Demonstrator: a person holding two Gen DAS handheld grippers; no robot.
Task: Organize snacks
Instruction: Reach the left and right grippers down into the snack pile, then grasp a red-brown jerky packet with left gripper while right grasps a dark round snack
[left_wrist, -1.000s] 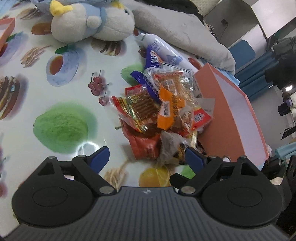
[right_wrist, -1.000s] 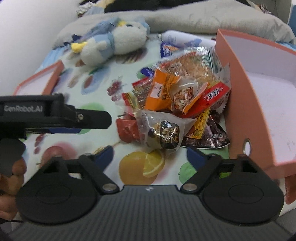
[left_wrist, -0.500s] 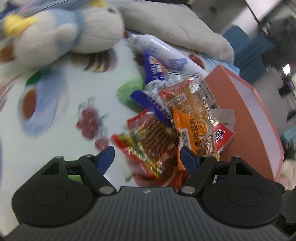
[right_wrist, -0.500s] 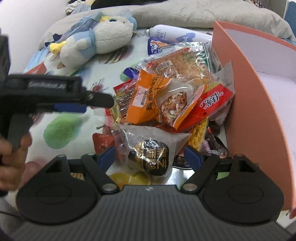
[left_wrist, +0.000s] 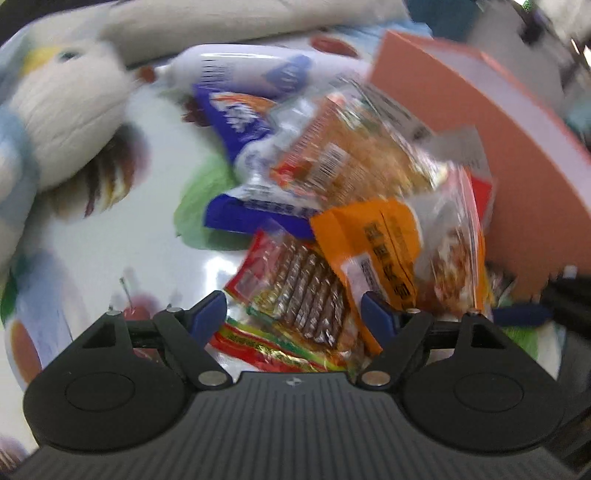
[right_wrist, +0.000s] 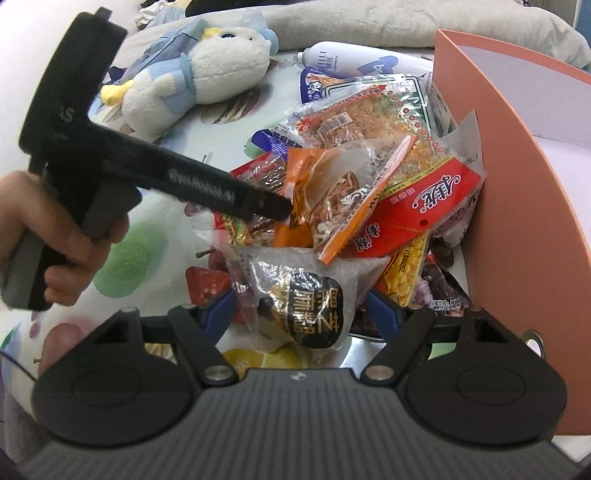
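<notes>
My right gripper (right_wrist: 297, 310) wide, jaws closing around clear packet with black bun (right_wrist: 303, 299), pads not yet pressing. My left gripper (left_wrist: 293, 314) spread, gripping nothing, over brown-stick packet (left_wrist: 299, 295). Snack pile (right_wrist: 354, 177) on table beside orange box (right_wrist: 524, 221).

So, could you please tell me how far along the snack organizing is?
Nothing looks sorted: the orange box appears empty, and the snack pile lies beside it. In hand: the right hand-held gripper is closing around the black-label packet; the left hand-held gripper straddles the brown-stick packet. All the boxing remains.
</notes>
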